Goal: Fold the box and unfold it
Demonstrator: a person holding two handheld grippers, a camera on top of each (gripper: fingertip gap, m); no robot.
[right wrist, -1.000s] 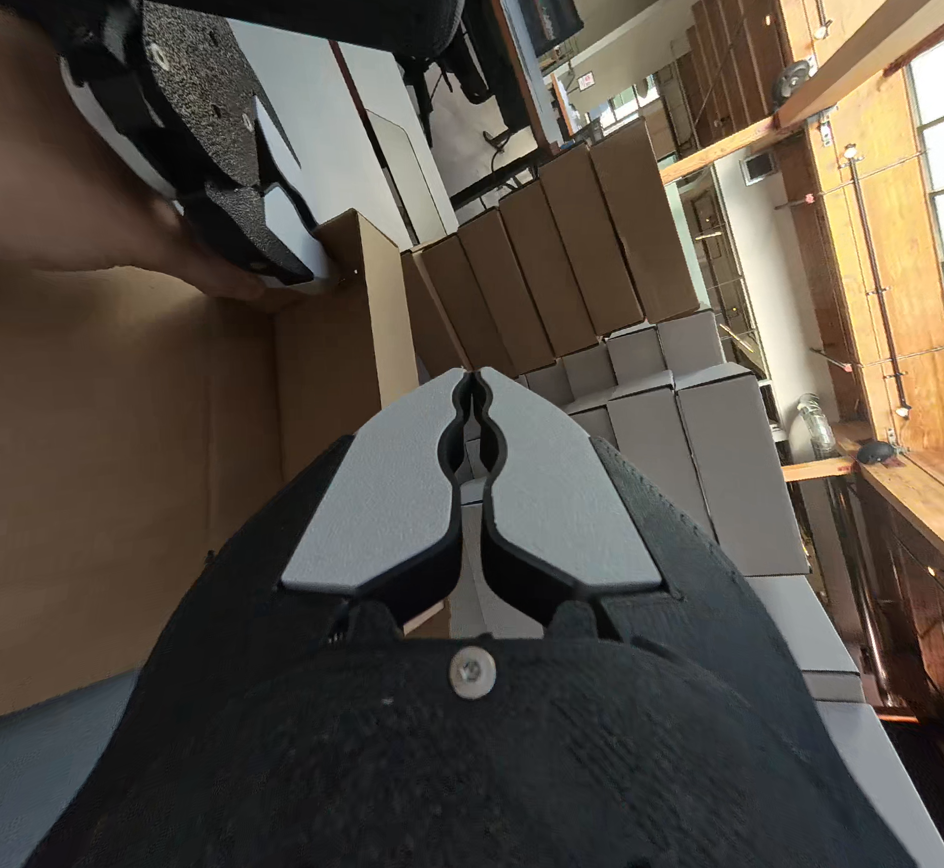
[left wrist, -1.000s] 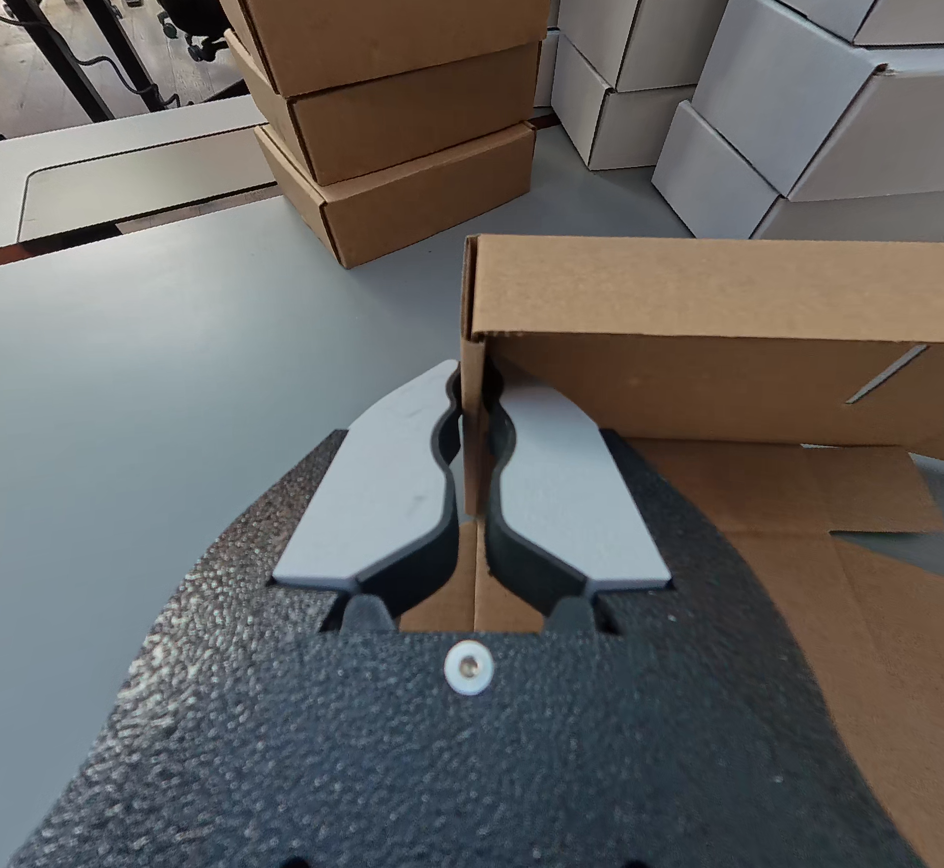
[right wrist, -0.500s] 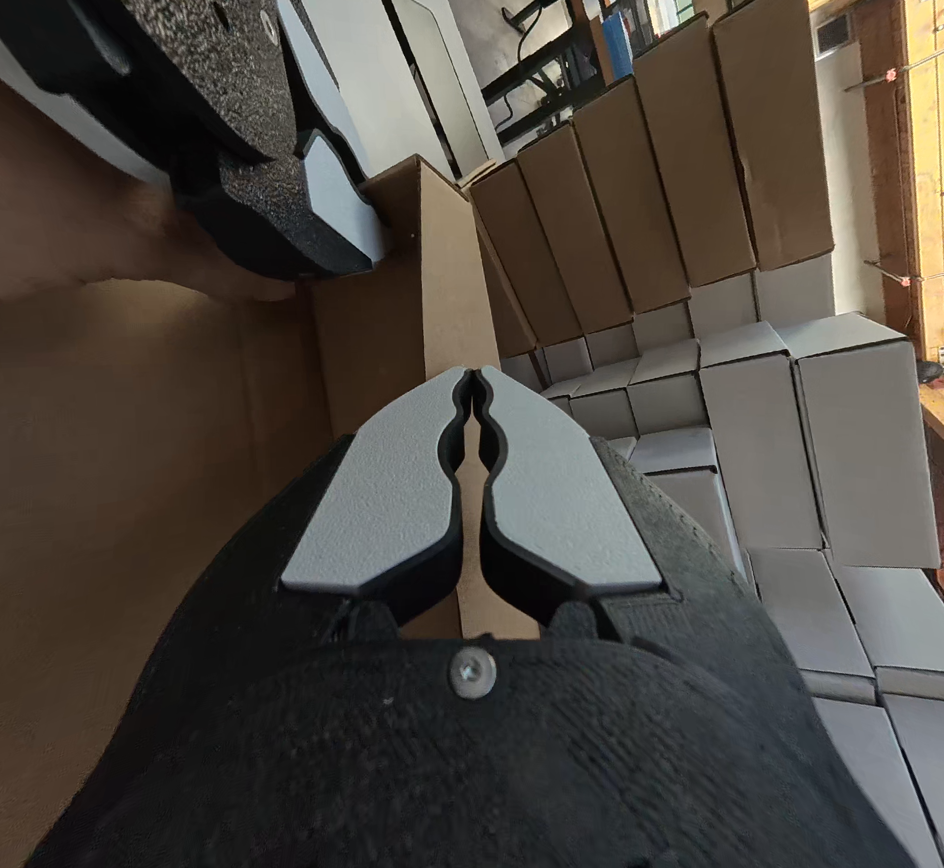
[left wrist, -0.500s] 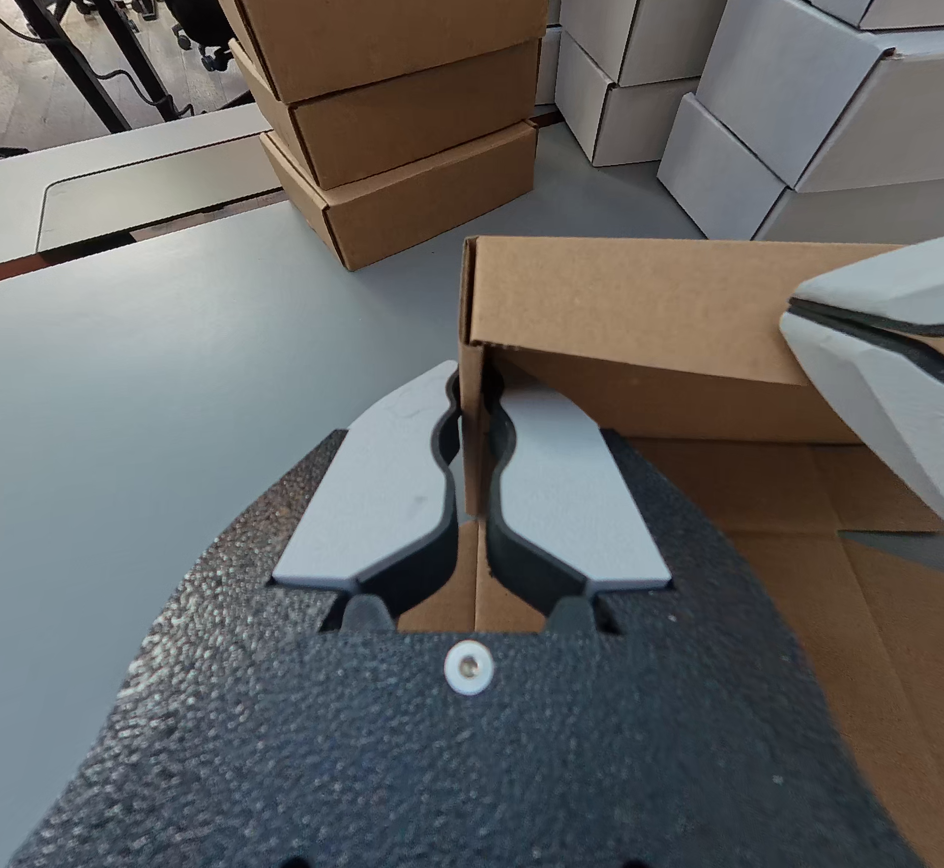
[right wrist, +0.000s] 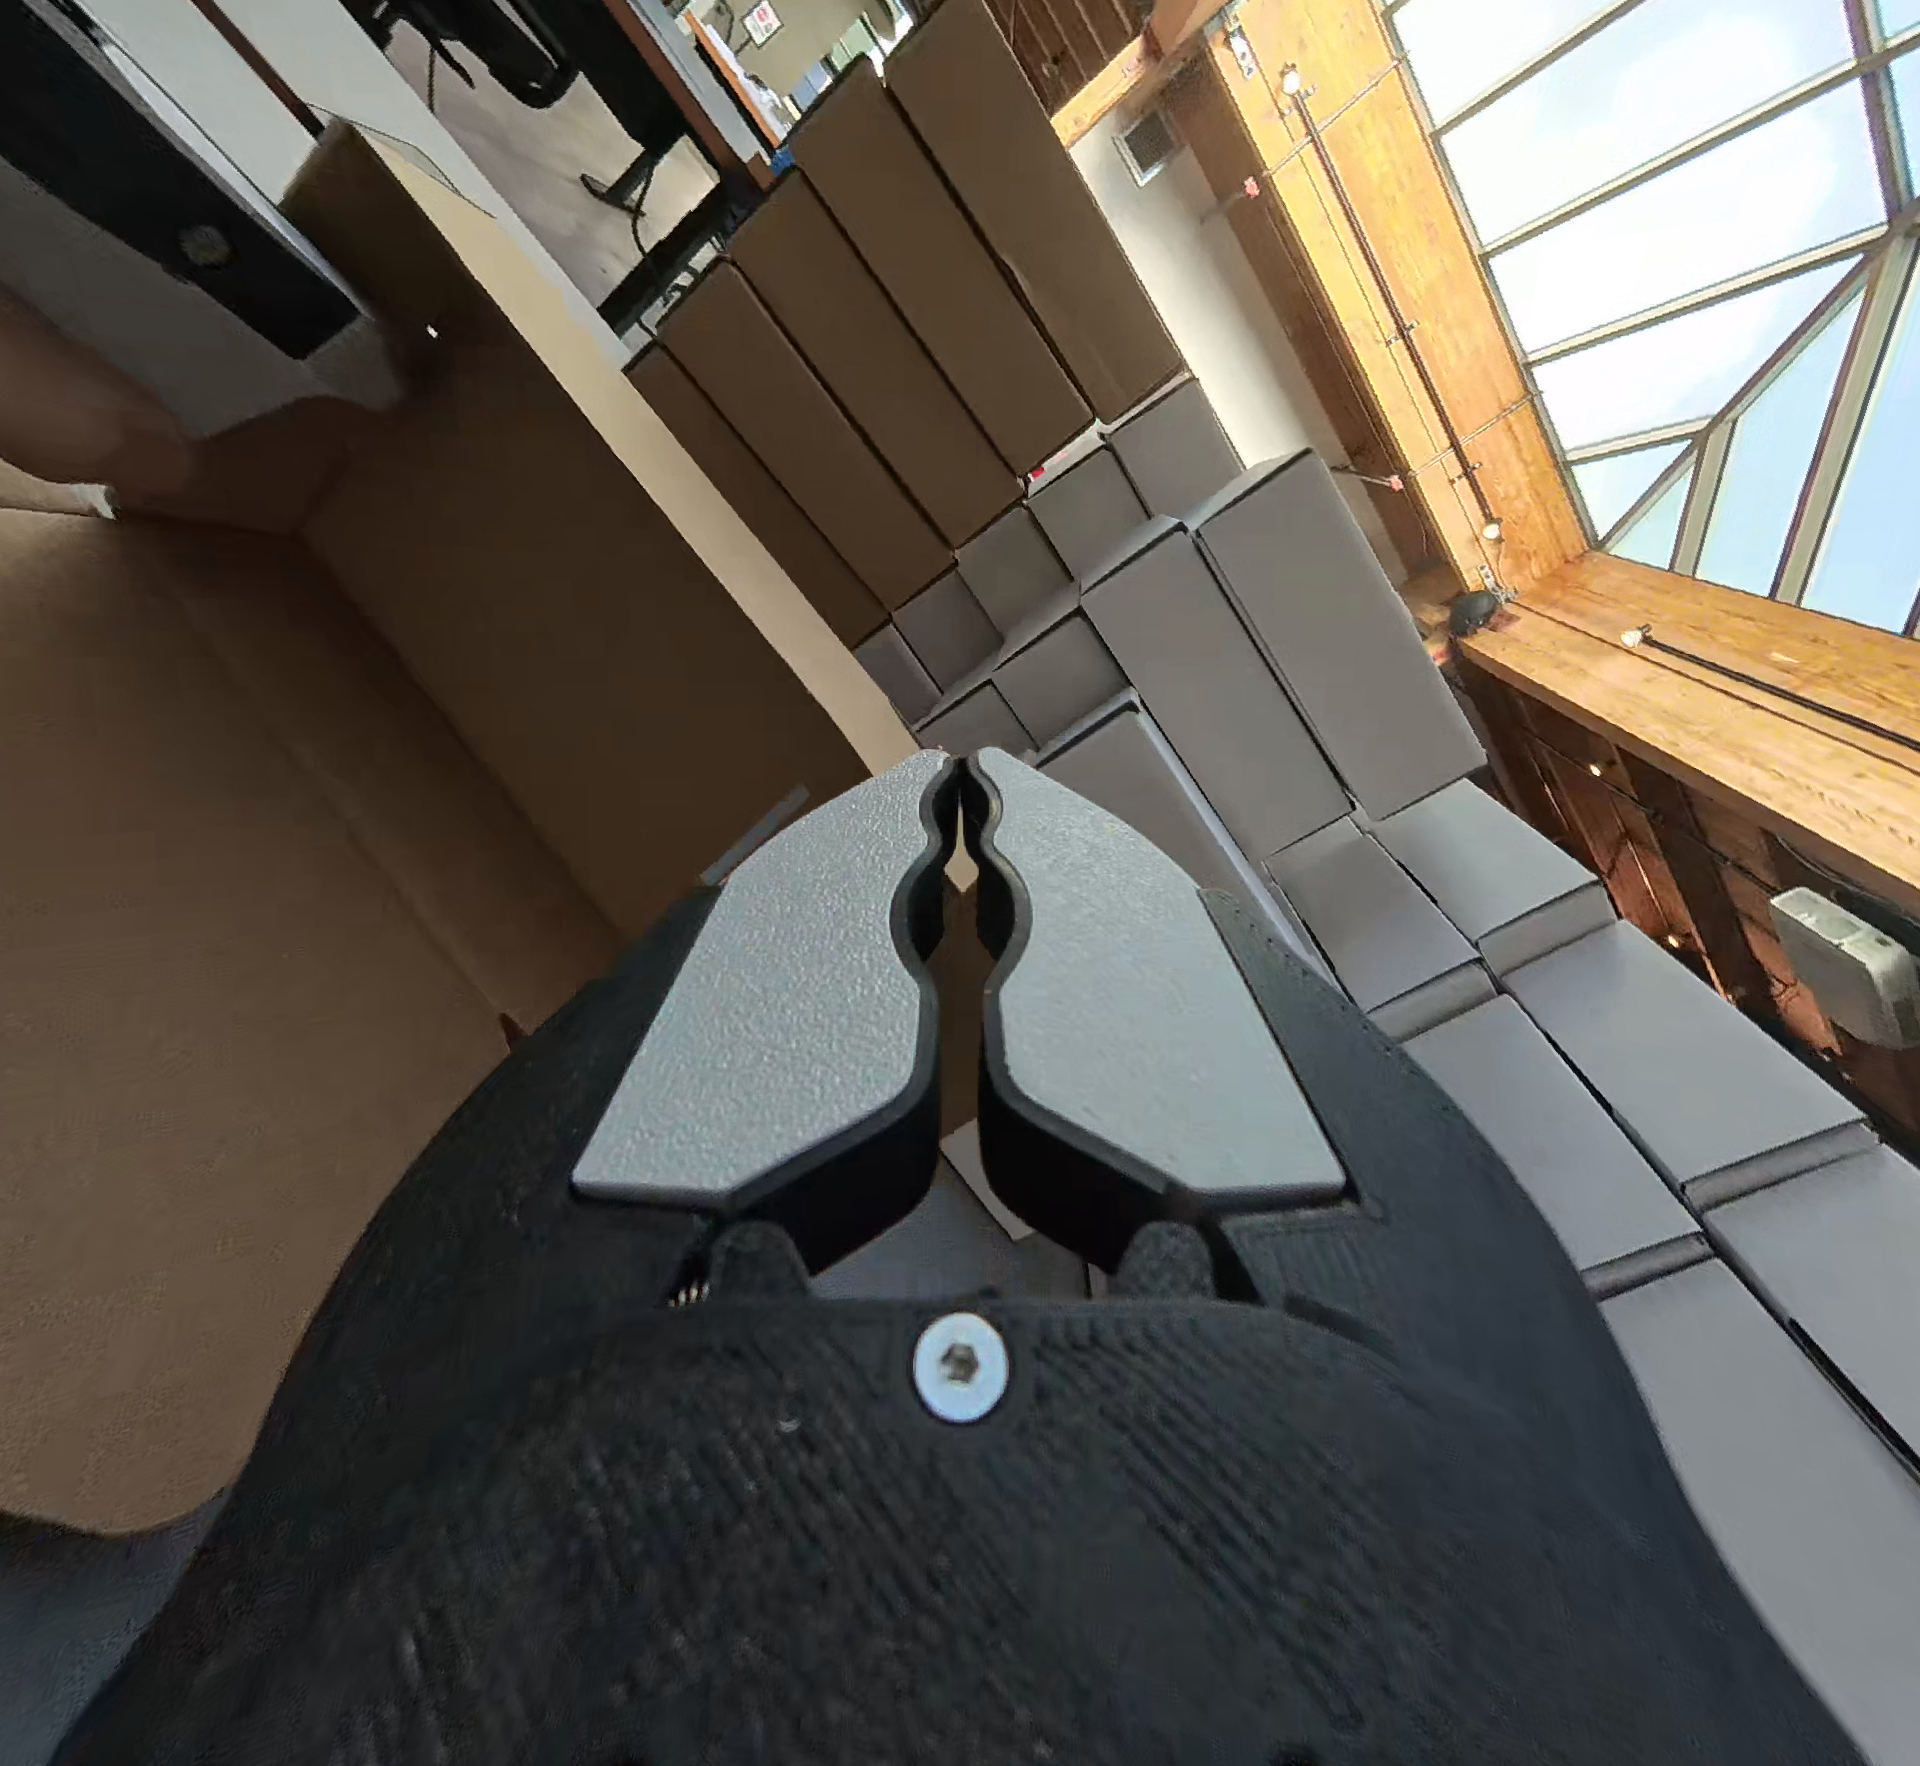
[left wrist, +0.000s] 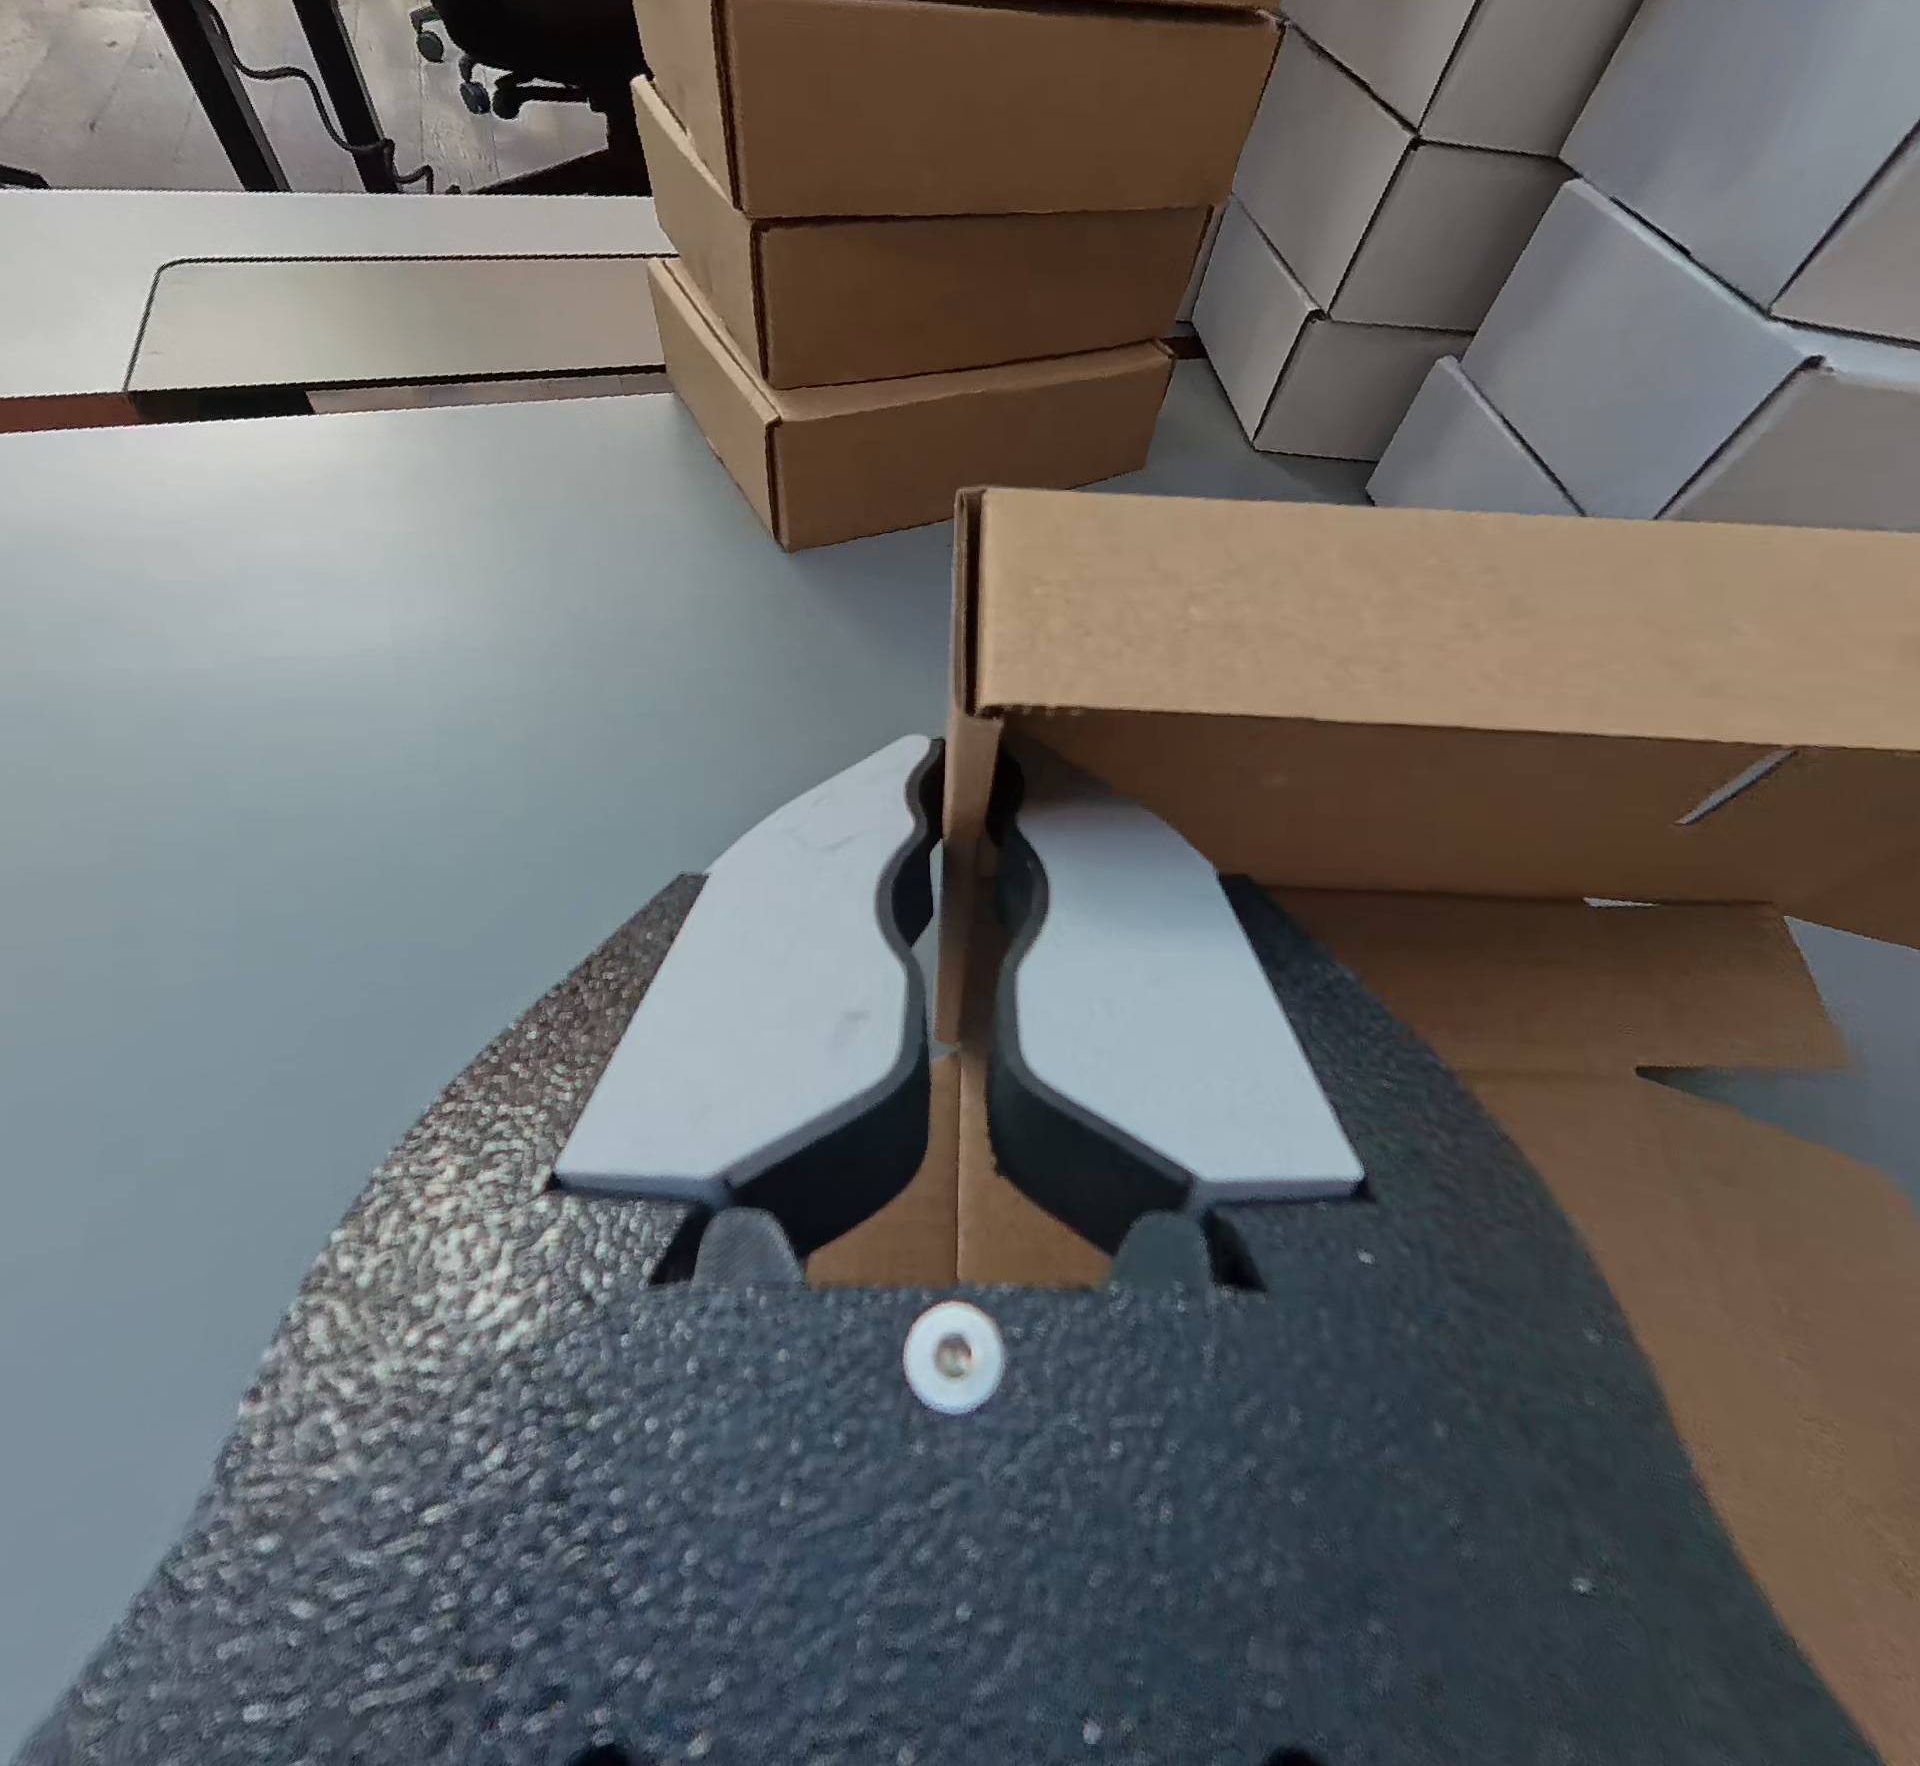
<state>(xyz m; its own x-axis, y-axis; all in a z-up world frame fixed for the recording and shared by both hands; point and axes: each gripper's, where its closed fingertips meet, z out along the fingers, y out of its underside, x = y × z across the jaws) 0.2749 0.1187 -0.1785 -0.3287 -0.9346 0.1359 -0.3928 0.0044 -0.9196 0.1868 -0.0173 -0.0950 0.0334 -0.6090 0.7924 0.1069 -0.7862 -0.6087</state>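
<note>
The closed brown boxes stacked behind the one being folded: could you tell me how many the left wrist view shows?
4, in one stack on the table, top one cut off by the frame; more may sit above.

Left wrist view: close above the grey table (left wrist: 364,729), facing level along it toward stacked brown cartons (left wrist: 935,262). Right wrist view: rolled sideways, tilted up toward the skylight (right wrist: 1714,158). Shared: the half-folded cardboard box (left wrist: 1403,615) (right wrist: 468,625) and both carton stacks.
</note>
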